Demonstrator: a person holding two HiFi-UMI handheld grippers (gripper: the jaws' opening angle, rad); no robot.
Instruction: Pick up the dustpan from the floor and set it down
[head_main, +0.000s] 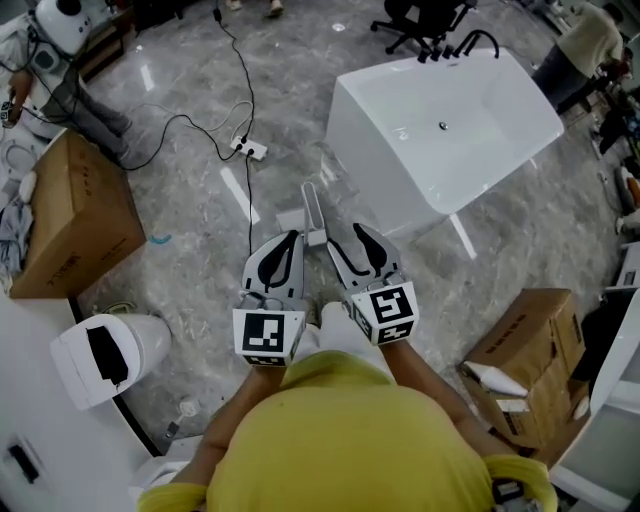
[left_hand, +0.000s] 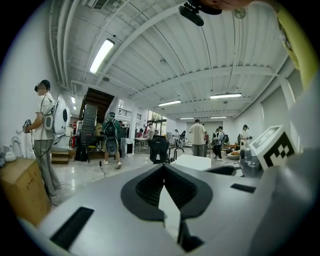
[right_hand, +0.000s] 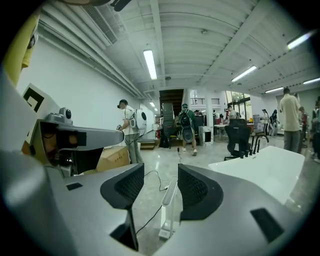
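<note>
Dustpan (head_main: 313, 212) is standing on shiny gray floor (head_main: 200, 215) at twelve o'clock, thin white handle (right_hand: 169, 200) upright. We are holding right gripper (right_hand: 161, 176) jaws apart, touching nothing; left gripper (left_hand: 164, 168) jaws pinched together, empty.

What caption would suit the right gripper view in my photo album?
Open right tongs framing the upright white plastic dustpan handle on a grey marble floor, white bathtub beside.
</note>
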